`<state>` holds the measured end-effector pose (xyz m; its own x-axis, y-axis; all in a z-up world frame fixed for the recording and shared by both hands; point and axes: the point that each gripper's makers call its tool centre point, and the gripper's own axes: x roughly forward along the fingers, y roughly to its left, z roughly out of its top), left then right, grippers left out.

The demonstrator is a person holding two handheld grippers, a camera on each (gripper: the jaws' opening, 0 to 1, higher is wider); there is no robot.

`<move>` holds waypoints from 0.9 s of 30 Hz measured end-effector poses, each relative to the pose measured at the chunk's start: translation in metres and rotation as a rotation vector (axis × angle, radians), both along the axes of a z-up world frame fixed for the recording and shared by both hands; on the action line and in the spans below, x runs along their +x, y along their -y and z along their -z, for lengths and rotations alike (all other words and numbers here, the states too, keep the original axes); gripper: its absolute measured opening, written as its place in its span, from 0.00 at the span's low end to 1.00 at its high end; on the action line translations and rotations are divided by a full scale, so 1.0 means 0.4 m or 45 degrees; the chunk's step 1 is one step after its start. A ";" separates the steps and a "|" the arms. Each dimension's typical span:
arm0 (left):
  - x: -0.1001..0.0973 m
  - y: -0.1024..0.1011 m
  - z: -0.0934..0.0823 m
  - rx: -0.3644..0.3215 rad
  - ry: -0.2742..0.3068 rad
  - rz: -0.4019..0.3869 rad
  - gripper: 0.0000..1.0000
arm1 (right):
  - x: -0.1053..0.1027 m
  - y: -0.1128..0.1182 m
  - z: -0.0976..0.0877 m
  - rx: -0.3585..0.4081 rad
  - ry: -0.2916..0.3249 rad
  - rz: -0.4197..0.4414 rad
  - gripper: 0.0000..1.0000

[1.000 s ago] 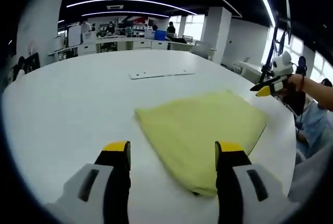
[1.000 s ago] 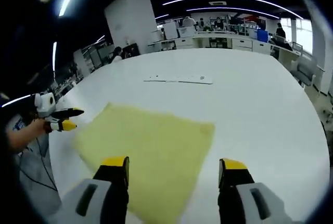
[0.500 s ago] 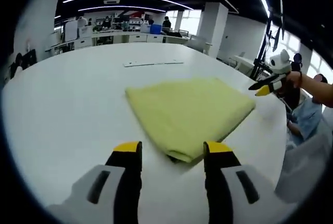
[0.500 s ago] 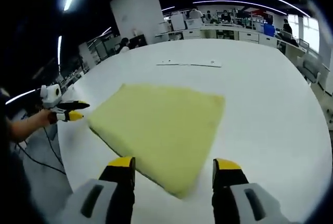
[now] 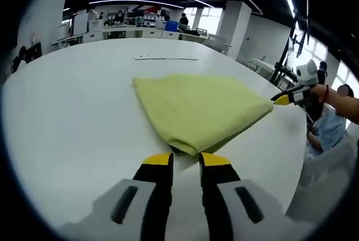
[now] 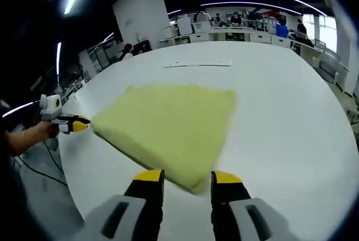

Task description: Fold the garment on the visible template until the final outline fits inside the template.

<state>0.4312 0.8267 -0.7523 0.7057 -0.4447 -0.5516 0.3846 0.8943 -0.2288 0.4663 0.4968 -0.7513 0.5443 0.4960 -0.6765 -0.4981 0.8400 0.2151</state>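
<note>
A folded yellow garment (image 5: 202, 106) lies flat on the white table (image 5: 67, 112). In the left gripper view its near corner points at my left gripper (image 5: 186, 160), whose jaws stand a narrow gap apart just short of that corner. My right gripper (image 5: 285, 98), held in a hand, sits at the garment's right corner. In the right gripper view the garment (image 6: 168, 123) spreads ahead, and its near corner lies between the tips of my right gripper (image 6: 188, 178), which is open. The left gripper (image 6: 76, 123) shows at the garment's left corner.
A thin white strip (image 5: 165, 58) lies on the table beyond the garment, also seen as the strip (image 6: 196, 64) in the right gripper view. The table's rounded edge (image 5: 291, 157) runs close on the right. Office desks, a pillar and people stand far behind.
The jaws of both grippers have narrowed a lot. Both grippers have drawn back and down to the garment's near corners, which now sit at their tips.
</note>
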 end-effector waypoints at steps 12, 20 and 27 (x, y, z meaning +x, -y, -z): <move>0.005 0.026 0.010 -0.041 -0.011 0.007 0.06 | 0.002 0.031 0.034 -0.003 0.013 0.057 0.08; 0.009 0.026 0.014 -0.041 -0.017 0.014 0.01 | 0.001 0.024 0.036 -0.022 0.032 0.012 0.03; 0.009 0.027 0.015 -0.044 -0.018 0.018 0.00 | 0.001 0.033 0.026 -0.017 0.038 0.030 0.00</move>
